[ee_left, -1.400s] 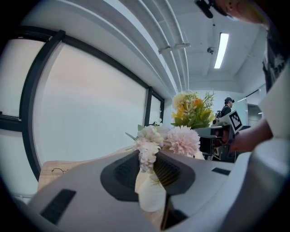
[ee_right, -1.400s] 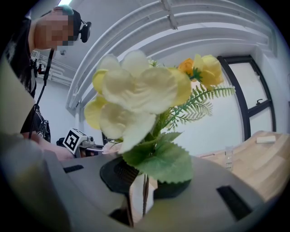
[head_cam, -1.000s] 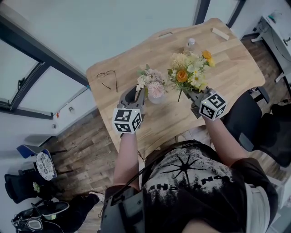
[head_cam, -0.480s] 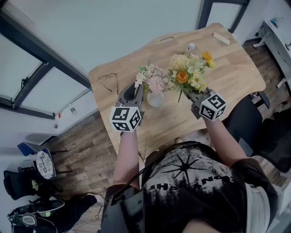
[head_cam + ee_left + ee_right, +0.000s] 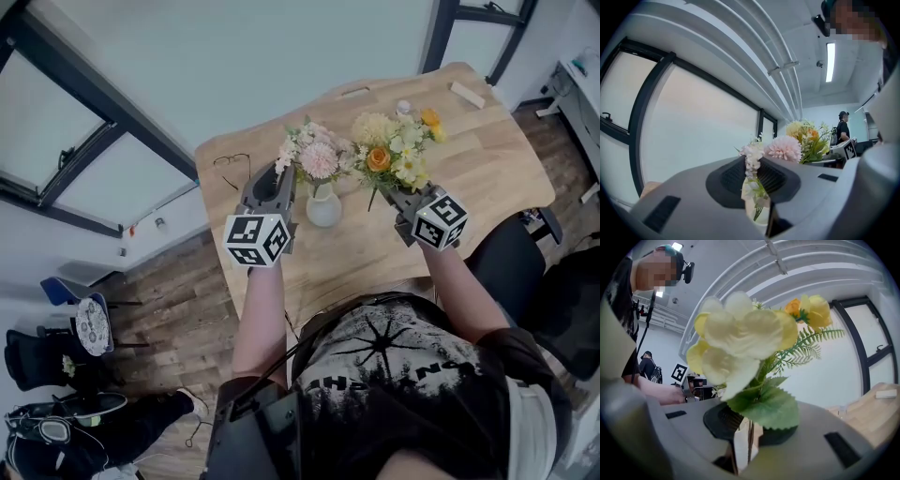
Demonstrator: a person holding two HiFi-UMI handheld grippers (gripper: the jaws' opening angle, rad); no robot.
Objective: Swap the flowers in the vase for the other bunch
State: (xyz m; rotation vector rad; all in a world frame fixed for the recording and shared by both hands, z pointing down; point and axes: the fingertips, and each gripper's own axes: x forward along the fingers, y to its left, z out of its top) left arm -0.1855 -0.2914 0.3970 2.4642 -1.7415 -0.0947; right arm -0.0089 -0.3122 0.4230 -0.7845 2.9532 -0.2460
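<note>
**Midway through the swap: both bunches gripped, nothing yet in its new place**

Left gripper [image 5: 284,185] is clamped on the stems of the pink bunch [image 5: 314,159]. The flower heads stand directly above the white vase [image 5: 323,210], which sits on the table [image 5: 487,169]. In the left gripper view the stems pass between the pads and the vase shows below through the gap. Whether the stem ends are clear of the vase mouth cannot be told.

Right gripper [image 5: 394,195] is clenched on the thin stems of the yellow bunch [image 5: 394,148]. It holds the bunch in the air just beside the pink one, to the right of the vase. The right gripper view shows stems and a broad leaf pinched between the jaws.

Progress, as a judgement: removing the old bunch is under way or only just finished, and the replacement is in hand but not placed. What is left:

- carry the pink bunch away from the vase and lay it on a bare part of the table;
- bring the yellow bunch over the mouth and lower its stems in;
- let go with both grippers.

The vase stands upright and looks undisturbed.
</note>
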